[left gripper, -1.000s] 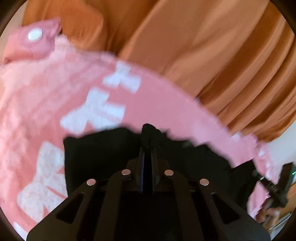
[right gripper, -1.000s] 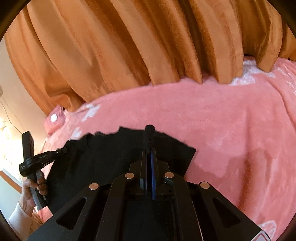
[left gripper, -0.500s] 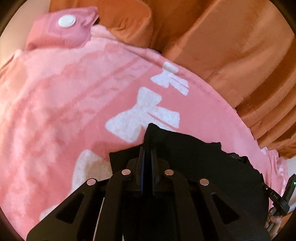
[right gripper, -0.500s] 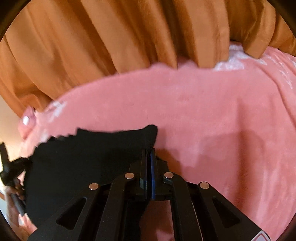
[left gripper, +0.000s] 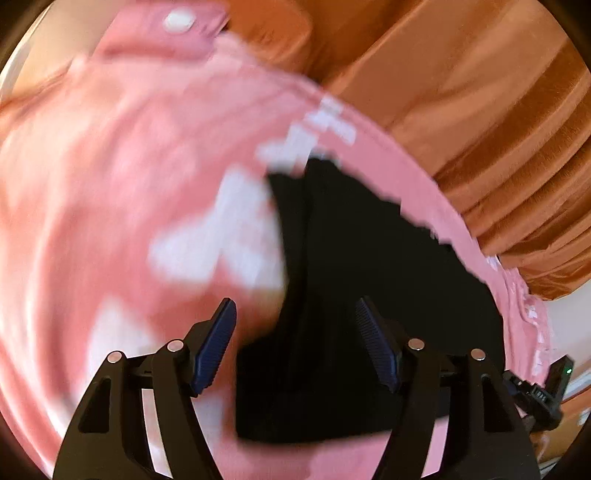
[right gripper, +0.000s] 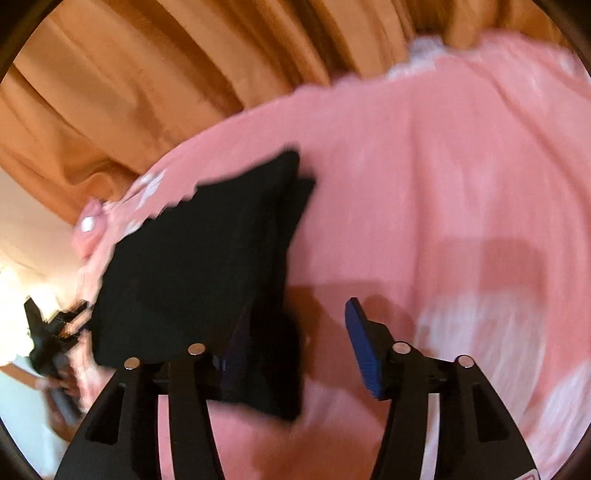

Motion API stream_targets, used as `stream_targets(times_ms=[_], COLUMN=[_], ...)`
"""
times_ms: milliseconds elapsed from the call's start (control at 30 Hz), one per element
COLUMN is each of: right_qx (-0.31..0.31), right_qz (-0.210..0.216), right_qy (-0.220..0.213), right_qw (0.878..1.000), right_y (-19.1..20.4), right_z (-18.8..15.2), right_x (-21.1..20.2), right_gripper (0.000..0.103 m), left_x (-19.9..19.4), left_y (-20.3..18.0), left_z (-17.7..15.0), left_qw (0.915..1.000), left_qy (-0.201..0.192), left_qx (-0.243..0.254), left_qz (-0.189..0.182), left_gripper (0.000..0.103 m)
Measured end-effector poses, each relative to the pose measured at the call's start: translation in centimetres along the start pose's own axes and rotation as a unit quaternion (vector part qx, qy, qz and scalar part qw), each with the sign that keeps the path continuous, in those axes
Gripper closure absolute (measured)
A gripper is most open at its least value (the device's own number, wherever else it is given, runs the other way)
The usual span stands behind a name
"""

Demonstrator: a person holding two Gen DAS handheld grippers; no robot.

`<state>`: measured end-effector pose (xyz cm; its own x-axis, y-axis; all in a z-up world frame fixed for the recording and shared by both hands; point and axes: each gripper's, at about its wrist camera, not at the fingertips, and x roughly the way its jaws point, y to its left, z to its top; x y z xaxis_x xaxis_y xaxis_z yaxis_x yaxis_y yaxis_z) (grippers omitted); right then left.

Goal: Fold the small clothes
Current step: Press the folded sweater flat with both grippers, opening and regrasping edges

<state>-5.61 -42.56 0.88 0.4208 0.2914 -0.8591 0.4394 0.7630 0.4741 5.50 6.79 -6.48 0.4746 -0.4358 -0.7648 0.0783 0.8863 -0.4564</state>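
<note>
A small black garment lies folded on a pink blanket with white bow prints. My left gripper is open just above its near left part, blue pads spread, the cloth lying between and beyond them. In the right wrist view the same black garment lies left of centre. My right gripper is open over its near right corner; its left finger sits against the cloth, its right finger is over bare blanket. Both views are motion-blurred.
Orange curtains hang behind the bed, also in the right wrist view. A pink corner flap with a white button lies at the far left. The other gripper shows at each frame's edge.
Both grippers were shut on the black garment's edge, carrying it forward over itself. Now both have opened and let go, and the garment lies folded on the blanket.
</note>
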Motion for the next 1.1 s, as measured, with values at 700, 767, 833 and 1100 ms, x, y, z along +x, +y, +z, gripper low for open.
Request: stream_targets(times_ms=[700,767,833,1100], right_qx=[-0.066,-0.059,-0.044,-0.065], right_qz=[-0.089,-0.074,-0.064,-0.044], right_qy=[0.055,0.022,-0.011,-0.037], right_qw=[0.992,0.995,0.997,0.996], right_y=[2.9,3.1,2.7,3.9], right_z=[-4.6,-3.3,-1.2,8.1], right_x=[-1.7,-3.1,-4.1,3.3], right_gripper=[0.091,0.088,0.072,0.06], left_x=[-3.9,-5.0,-5.2,5.3], left_y=[-0.5,-1.3,-2.0,-4.7], left_z=[-3.2,-1.5,0.8,7.8], left_qw=[0.9962,0.9973,0.998,0.9991], left_qy=[0.05,0.024,-0.006,0.018], left_qx=[0.065,0.067,0.062,0.039], left_qz=[0.03,0.02,0.007,-0.005], left_gripper=[0.097,0.082,0.054,0.065])
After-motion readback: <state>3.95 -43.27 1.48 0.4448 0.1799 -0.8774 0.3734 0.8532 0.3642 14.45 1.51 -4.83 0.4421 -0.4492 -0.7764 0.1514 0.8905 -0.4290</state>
